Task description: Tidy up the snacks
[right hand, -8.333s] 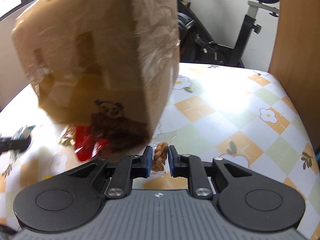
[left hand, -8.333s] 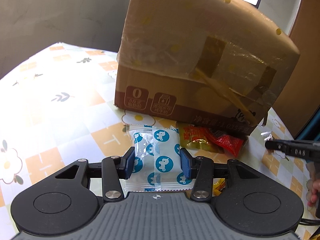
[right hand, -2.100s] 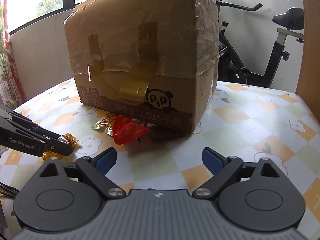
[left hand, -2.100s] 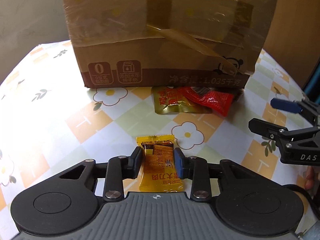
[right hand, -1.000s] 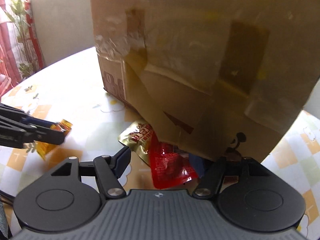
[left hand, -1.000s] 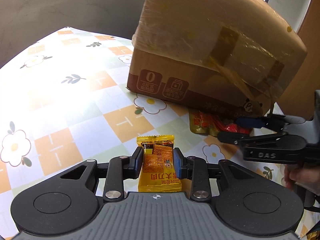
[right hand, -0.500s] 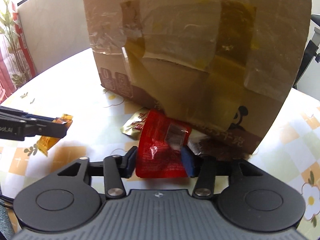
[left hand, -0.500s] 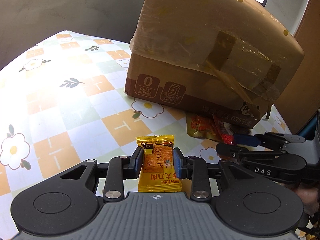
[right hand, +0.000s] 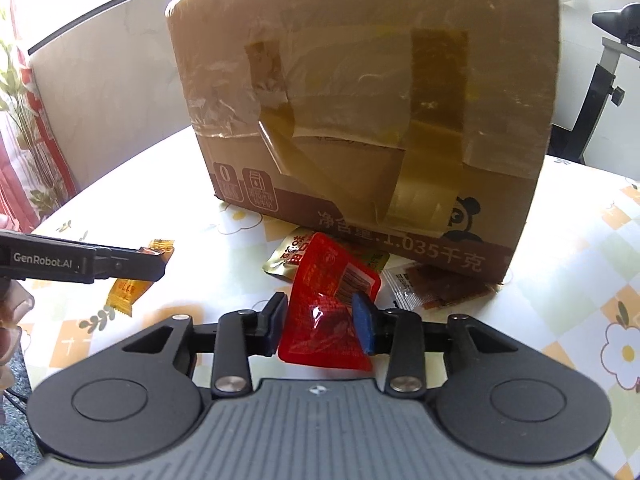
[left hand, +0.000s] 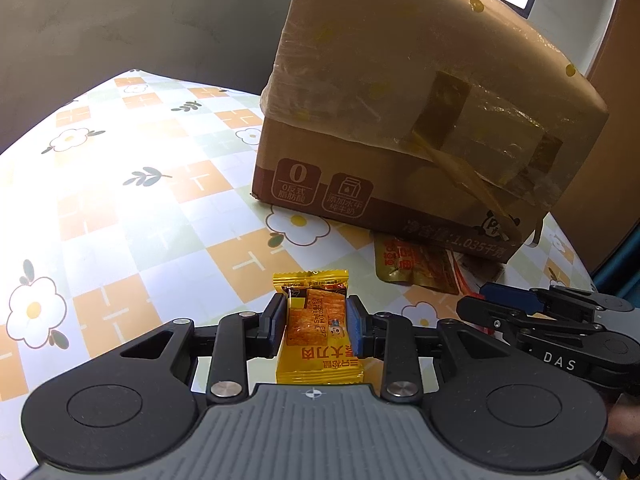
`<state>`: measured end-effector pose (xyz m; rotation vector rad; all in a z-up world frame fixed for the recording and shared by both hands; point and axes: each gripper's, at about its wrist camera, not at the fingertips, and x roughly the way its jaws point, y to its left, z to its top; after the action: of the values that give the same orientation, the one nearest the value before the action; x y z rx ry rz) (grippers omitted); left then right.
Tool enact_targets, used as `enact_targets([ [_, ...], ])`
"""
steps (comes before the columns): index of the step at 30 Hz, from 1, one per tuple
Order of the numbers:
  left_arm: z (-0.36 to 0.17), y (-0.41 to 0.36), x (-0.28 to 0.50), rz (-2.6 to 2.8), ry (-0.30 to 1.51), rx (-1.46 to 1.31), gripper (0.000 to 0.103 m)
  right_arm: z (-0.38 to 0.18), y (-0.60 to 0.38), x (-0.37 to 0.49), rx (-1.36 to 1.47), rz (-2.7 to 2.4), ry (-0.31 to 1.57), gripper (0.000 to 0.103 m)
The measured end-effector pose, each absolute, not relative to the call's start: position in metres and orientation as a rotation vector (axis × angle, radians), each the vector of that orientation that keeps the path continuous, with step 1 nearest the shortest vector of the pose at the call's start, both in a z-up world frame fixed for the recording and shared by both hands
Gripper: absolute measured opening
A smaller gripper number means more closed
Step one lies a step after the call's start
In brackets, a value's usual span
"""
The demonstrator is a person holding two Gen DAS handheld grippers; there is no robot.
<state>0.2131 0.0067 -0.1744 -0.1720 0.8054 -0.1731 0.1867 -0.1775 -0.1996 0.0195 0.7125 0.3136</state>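
My left gripper (left hand: 316, 326) is shut on a yellow snack packet (left hand: 318, 344), held above the table in front of the cardboard box (left hand: 420, 120). In the right wrist view the same packet (right hand: 128, 290) hangs from the left gripper's black fingers (right hand: 120, 266) at the left. My right gripper (right hand: 322, 326) is closing on a red snack pouch (right hand: 330, 316), whose sides are pinched between the blue pads, with the pouch lifted off the table. A gold packet (right hand: 290, 256) and a clear packet of brown snack (right hand: 436, 286) lie at the box's foot.
The taped cardboard box (right hand: 360, 100) stands on a tablecloth (left hand: 120, 184) with flowers and checks. An exercise bike (right hand: 608, 60) stands behind the table at the right. A wooden panel (left hand: 612, 120) rises behind the box in the left wrist view.
The right gripper has closed from wide open onto the red pouch and drawn back from the box with it. The left gripper holds the yellow packet as before.
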Motion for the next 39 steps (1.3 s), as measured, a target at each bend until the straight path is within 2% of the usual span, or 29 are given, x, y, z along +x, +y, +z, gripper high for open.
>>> enact_targets([
  [6, -0.171, 0.006, 0.210, -0.180, 0.795, -0.161, 0.034, -0.191, -0.175, 0.180, 0.016, 0.329, 0.675, 0.035],
  [8, -0.169, 0.007, 0.209, -0.181, 0.789, -0.159, 0.034, -0.187, -0.174, 0.179, 0.019, 0.334, 0.661, 0.014],
  [19, -0.163, 0.009, 0.205, -0.165, 0.773, -0.150, 0.034, -0.192, -0.175, 0.177, 0.021, 0.313, 0.691, 0.013],
  [22, -0.165, 0.007, 0.207, -0.162, 0.781, -0.148, 0.034, -0.196, -0.174, 0.178, 0.012, 0.314, 0.707, 0.015],
  [25, -0.166, 0.005, 0.208, -0.171, 0.780, -0.143, 0.034, -0.198, -0.172, 0.178, -0.006, 0.303, 0.711, 0.029],
  [27, -0.168, 0.005, 0.208, -0.173, 0.784, -0.144, 0.034, -0.199, -0.170, 0.180, -0.014, 0.304, 0.724, 0.034],
  [29, -0.169, 0.006, 0.209, -0.169, 0.787, -0.148, 0.034, -0.199, -0.166, 0.178, -0.034, 0.300, 0.732, 0.047],
  [31, -0.171, 0.008, 0.210, -0.166, 0.792, -0.154, 0.034, -0.202, -0.162, 0.178, -0.051, 0.290, 0.750, 0.049],
  [34, -0.173, 0.007, 0.212, -0.165, 0.797, -0.154, 0.034, -0.206, -0.157, 0.175, -0.074, 0.290, 0.762, 0.060],
  [39, -0.176, 0.005, 0.213, -0.170, 0.806, -0.150, 0.034, -0.213, -0.154, 0.179, -0.091, 0.287, 0.771, 0.061],
])
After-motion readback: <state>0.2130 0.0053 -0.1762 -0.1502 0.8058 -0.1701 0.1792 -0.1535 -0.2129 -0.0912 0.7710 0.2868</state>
